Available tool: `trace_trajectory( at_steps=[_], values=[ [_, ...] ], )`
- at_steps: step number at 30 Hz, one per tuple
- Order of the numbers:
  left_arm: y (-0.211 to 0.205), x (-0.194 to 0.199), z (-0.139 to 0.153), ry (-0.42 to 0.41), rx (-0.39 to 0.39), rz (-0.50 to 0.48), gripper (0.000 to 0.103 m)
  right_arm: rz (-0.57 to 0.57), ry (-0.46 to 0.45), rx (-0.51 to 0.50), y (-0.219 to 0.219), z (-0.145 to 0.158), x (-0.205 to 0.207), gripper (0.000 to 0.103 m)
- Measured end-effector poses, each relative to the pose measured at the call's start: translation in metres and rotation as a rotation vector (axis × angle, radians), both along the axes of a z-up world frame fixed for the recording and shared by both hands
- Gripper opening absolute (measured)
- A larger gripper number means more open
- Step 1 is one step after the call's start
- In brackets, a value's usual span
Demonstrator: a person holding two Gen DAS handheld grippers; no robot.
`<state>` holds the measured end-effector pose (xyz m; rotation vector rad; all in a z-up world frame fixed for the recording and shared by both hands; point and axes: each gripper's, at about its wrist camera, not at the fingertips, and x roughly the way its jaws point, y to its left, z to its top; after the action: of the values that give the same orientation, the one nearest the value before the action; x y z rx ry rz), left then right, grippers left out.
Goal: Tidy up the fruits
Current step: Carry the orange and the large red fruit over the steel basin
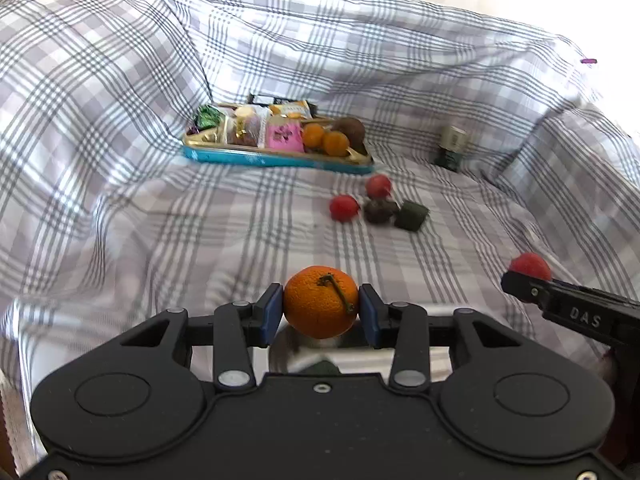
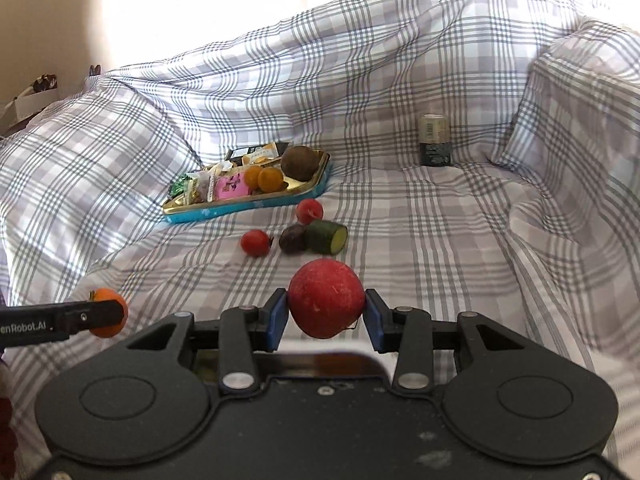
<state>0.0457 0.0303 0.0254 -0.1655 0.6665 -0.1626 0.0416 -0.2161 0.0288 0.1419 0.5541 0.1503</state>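
Note:
My left gripper (image 1: 321, 307) is shut on an orange mandarin (image 1: 321, 302) with a stem, held above the checked cloth. My right gripper (image 2: 326, 307) is shut on a red round fruit (image 2: 326, 298); it also shows in the left wrist view (image 1: 530, 266). The mandarin shows at the left of the right wrist view (image 2: 107, 312). A blue-rimmed tray (image 1: 276, 159) (image 2: 248, 206) at the back holds two mandarins (image 1: 325, 140) (image 2: 265, 178), a brown round fruit (image 2: 301, 164) and wrapped snacks. Two small red fruits (image 2: 256, 243) (image 2: 309, 211), a dark fruit (image 2: 293, 239) and a cucumber piece (image 2: 326, 237) lie in front of the tray.
A checked grey-white cloth (image 1: 160, 220) covers the whole surface and rises in folds at the back and both sides. A small dark jar with a pale label (image 2: 434, 140) (image 1: 451, 148) stands at the back right.

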Motion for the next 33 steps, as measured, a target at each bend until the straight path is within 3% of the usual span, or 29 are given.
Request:
trace_trajectory(
  at_steps=[11, 17, 33],
  values=[
    [-0.014, -0.046, -0.016, -0.044, 0.027, -0.067, 0.049, -0.009, -0.018, -0.006, -0.001, -0.01, -0.044, 0.042],
    [-0.015, -0.054, -0.03, -0.008, -0.008, -0.075, 0.049, -0.016, -0.024, -0.052, 0.005, -0.019, -0.043, 0.042],
    [-0.026, -0.054, -0.036, 0.008, 0.059, -0.082, 0.049, -0.048, -0.004, -0.068, 0.007, -0.025, -0.035, 0.042]
  ],
)
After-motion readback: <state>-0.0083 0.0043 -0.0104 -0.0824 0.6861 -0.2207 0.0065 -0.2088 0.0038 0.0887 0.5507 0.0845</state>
